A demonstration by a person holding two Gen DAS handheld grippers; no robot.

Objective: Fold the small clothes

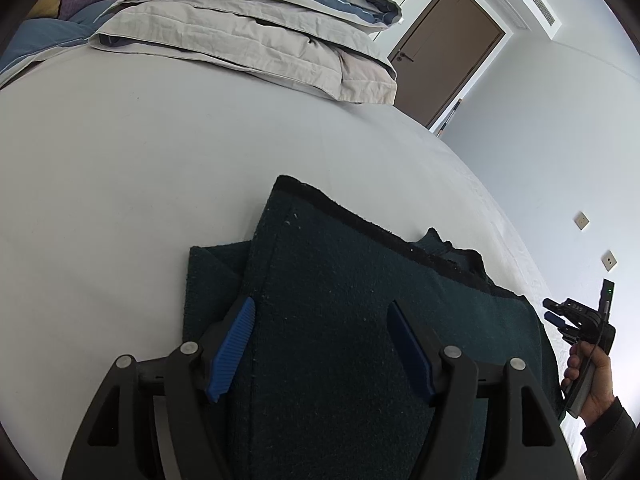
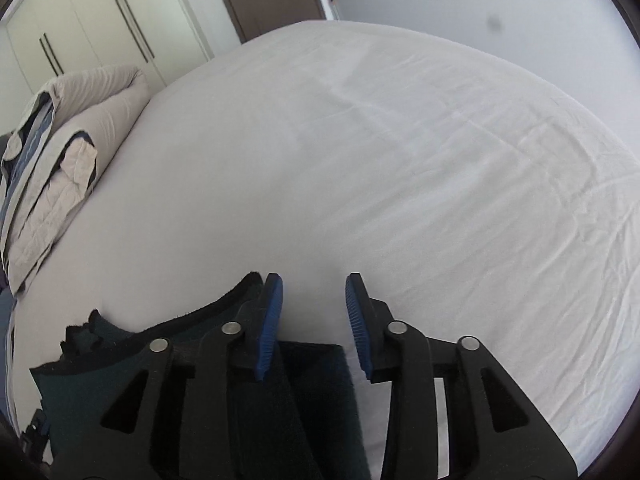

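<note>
A dark green garment (image 1: 340,300) lies partly folded on the white bed sheet (image 1: 140,180), with a black trimmed edge at its far side. My left gripper (image 1: 320,312) is open and hovers over the garment's near part, holding nothing. My right gripper (image 2: 314,288) is open and empty above the sheet, just past the garment's edge (image 2: 100,380). The right gripper also shows in the left wrist view (image 1: 560,316), held by a hand at the garment's right side.
A stack of folded beige and blue bedding (image 1: 260,40) lies at the far side of the bed, and also shows in the right wrist view (image 2: 60,160). A brown door (image 1: 444,52) and white wardrobes (image 2: 100,20) stand beyond the bed.
</note>
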